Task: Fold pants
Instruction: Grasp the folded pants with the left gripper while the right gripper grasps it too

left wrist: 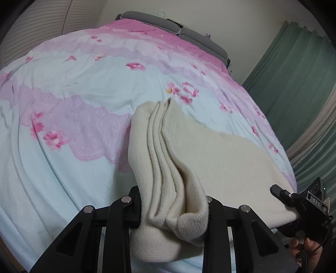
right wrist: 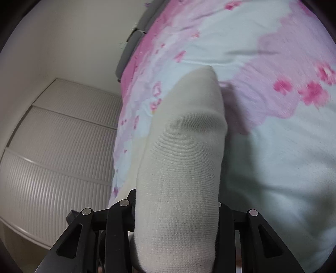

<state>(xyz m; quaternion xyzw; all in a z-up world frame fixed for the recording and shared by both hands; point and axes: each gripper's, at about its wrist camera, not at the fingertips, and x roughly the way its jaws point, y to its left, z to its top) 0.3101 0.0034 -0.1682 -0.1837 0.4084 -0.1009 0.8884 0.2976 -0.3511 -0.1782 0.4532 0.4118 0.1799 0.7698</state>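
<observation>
The cream knitted pants are spread over the near right part of a bed, with one bunched, layered edge drawn up off the cover. That bunched edge is clamped in the left gripper, whose jaws are closed most of the way onto the thick folds, so that fabric bulges out above and below them. In the left wrist view the right gripper is seen at the far right, pinched on the pants' near edge, with part of the hand that carries it visible below. In the right wrist view a rounded wad of the pants is gripped between the right gripper jaws, likewise narrowed onto the cloth. Beneath the garment lies a pale blue and pink flowered bedcover. A grey headboard, green curtains and a slatted white wardrobe surround the bed
</observation>
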